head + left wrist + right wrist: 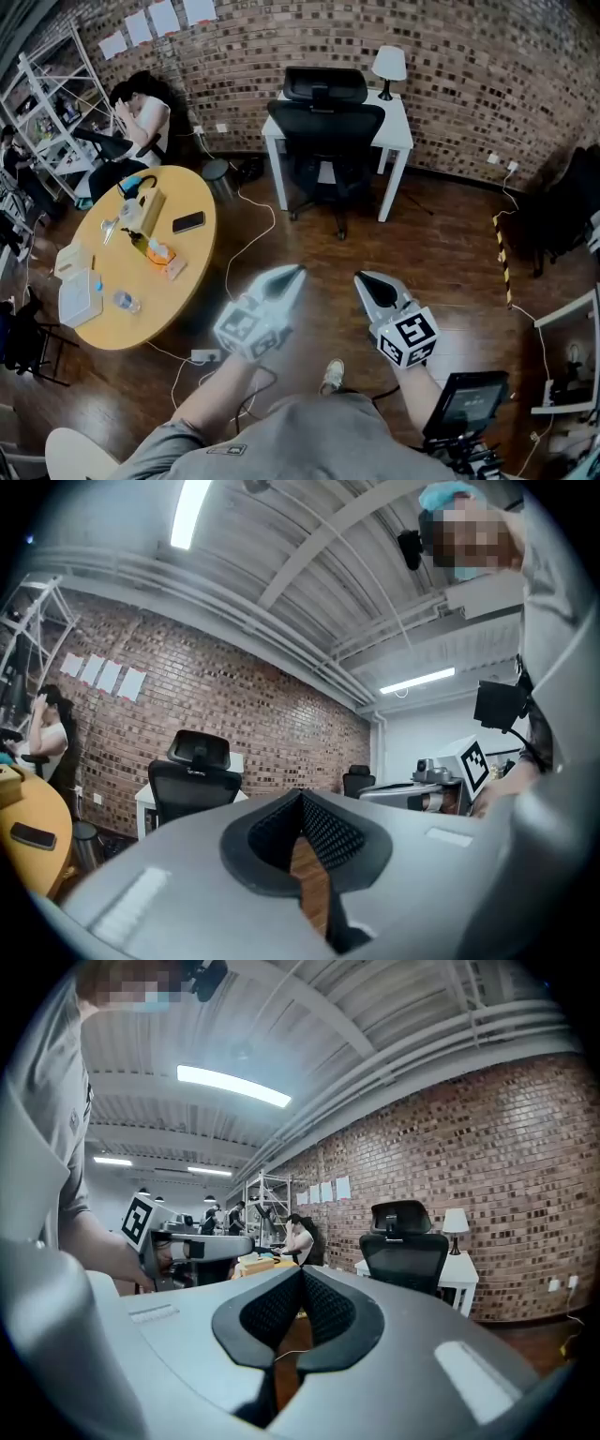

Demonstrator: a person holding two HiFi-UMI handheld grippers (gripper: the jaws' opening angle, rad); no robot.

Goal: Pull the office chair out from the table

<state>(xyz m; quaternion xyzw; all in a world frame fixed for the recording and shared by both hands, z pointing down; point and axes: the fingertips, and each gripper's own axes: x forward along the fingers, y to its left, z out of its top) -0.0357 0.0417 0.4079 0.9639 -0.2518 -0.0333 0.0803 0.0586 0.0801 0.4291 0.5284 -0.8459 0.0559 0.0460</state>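
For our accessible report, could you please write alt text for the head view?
A black office chair is pushed in at a white table with a lamp, against a brick wall. Nearer, the person's left gripper and right gripper, both shut and empty, point toward it; a round yellow table stands at left.

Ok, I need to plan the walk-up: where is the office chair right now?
In the head view the office chair is top centre, pushed in at the white table by the brick wall, a lamp just to its right.

Mesh office chair (325, 127), glossy wood floor (441, 272)
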